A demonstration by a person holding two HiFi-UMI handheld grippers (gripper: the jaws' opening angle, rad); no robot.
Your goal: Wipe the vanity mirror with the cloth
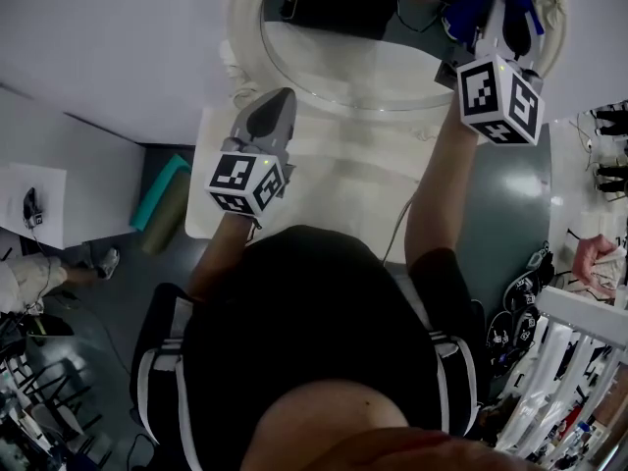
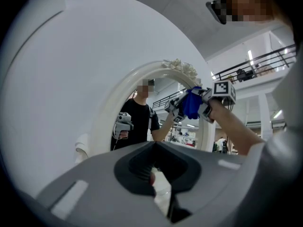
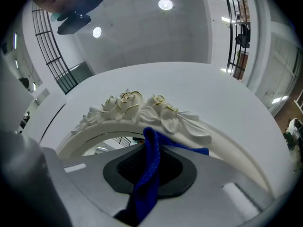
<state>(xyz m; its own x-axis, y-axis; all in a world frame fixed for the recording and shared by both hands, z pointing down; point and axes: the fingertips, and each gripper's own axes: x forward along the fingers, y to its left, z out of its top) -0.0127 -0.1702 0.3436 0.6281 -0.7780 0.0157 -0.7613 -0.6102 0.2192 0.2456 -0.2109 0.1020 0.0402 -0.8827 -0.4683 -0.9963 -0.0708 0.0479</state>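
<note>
The oval vanity mirror, in an ornate white frame, stands at the back of a white table. My right gripper is raised to the mirror's upper right, shut on a blue cloth. In the right gripper view the cloth runs between the jaws of the gripper, just below the frame's carved roses. The left gripper hovers low before the mirror's lower left with its jaws together and nothing in them. The left gripper view shows the frame and the cloth pressed near the glass.
A white wall stands behind the mirror. A teal object lies on the floor left of the table. A seated person's leg shows at far left. A white rack with bottles stands at lower right.
</note>
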